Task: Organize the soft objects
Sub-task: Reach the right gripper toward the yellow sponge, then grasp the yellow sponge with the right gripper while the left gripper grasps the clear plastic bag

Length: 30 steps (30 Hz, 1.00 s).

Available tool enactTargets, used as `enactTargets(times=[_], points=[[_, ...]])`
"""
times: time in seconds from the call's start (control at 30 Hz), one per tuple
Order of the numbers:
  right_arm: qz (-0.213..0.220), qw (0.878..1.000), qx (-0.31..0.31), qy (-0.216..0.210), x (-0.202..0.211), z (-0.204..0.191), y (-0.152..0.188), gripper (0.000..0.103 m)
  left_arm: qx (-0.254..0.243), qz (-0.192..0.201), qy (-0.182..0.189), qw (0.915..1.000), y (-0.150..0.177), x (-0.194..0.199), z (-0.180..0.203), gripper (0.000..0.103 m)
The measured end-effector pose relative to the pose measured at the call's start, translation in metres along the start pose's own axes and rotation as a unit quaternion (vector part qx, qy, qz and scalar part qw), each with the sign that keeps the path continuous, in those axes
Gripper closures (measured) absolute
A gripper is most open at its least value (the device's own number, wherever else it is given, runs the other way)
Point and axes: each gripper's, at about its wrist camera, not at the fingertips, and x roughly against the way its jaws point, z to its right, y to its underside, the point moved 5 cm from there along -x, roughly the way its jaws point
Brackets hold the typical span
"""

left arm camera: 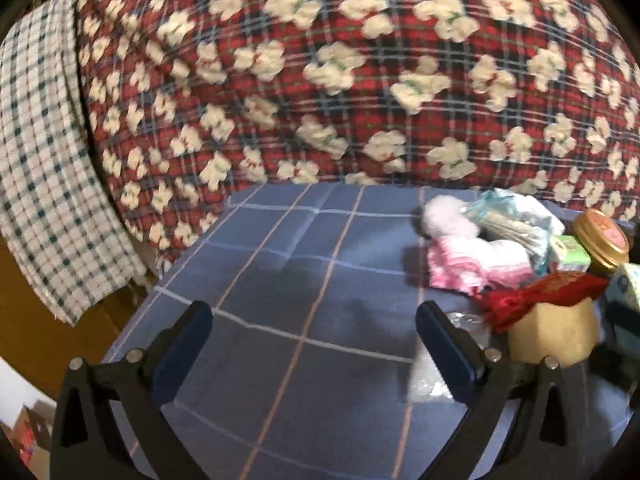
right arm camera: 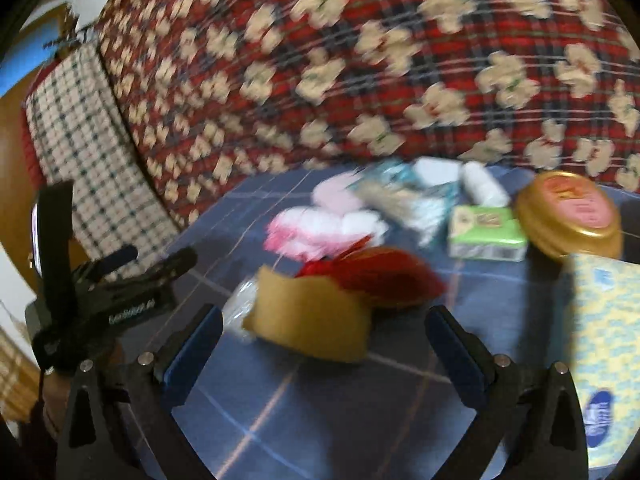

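Observation:
Soft items lie in a heap on a blue checked cloth [left arm camera: 280, 264]: a pink and white fluffy cloth [left arm camera: 468, 260] [right arm camera: 320, 228], a red fabric piece [left arm camera: 536, 296] [right arm camera: 384, 272] over a tan sponge-like block [left arm camera: 552, 332] [right arm camera: 312, 316], and a crinkly clear bag [left arm camera: 508, 216] [right arm camera: 404, 196]. My left gripper [left arm camera: 314, 320] is open and empty, left of the heap. My right gripper [right arm camera: 324, 328] is open, with the tan block just ahead between its fingers. The left gripper also shows in the right wrist view [right arm camera: 116, 284].
A gold-lidded jar [right arm camera: 572, 212] [left arm camera: 600, 236], a green tissue pack [right arm camera: 484, 232], a white roll [right arm camera: 484, 188] and a yellow tissue box [right arm camera: 608, 340] stand at the right. A red plaid quilt with bears [left arm camera: 340, 72] rises behind. A checked towel [left arm camera: 44, 168] hangs left.

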Motion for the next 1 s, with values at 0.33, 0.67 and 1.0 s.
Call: enactTargets(times=[0.33, 0.67, 1.0], points=[[-0.095, 0.994, 0.028, 0.049, -0.053, -0.008, 0.01, 0.039, 0.0, -0.022, 0.022, 0.9995, 0.006, -0.008, 0.008, 0.0], [0.011, 0.997, 0.047, 0.06, 0.021, 0.002, 0.01, 0.041, -0.032, -0.028, 0.123, 0.9915, 0.011, 0.001, 0.047, 0.024], [0.059, 0.994, 0.005, 0.091, 0.059, 0.05, 0.014, 0.041, -0.075, -0.073, 0.201, 0.9739, 0.031, -0.003, 0.09, 0.063]])
